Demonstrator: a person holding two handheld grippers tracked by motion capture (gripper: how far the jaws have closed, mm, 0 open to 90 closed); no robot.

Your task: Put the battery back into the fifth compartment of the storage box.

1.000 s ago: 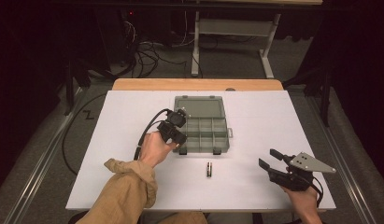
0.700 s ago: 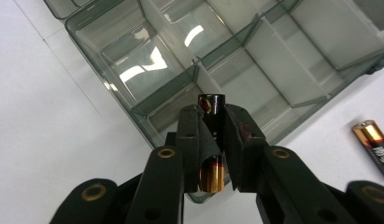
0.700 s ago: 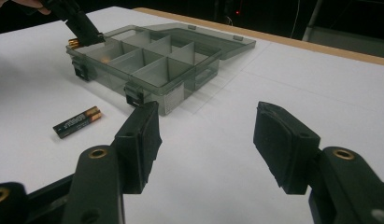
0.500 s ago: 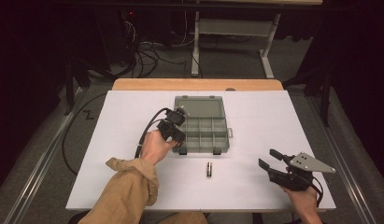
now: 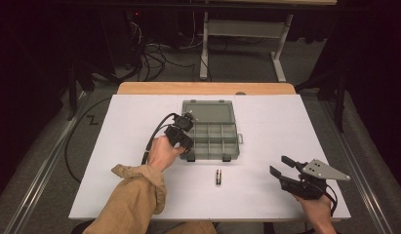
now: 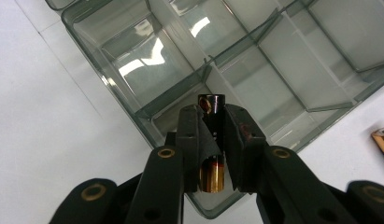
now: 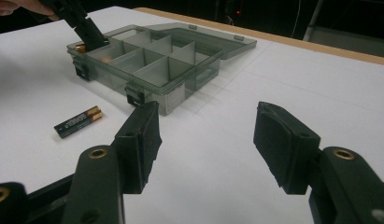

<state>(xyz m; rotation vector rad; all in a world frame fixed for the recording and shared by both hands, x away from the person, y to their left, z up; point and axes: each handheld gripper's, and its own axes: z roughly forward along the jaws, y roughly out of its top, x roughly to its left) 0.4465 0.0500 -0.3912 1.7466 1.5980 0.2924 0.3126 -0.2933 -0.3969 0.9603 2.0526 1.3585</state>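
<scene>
Battery [image 6: 211,140] in left tool [image 6: 212,122] over organizer box [image 6: 147,95] corner compartment.

No legible text; the print on the battery [image 7: 78,122] is too small.

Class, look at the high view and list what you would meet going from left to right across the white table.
Left tongs gripping a battery → open compartment box → loose battery lying on the table → right tongs, open and holding nothing.
</scene>
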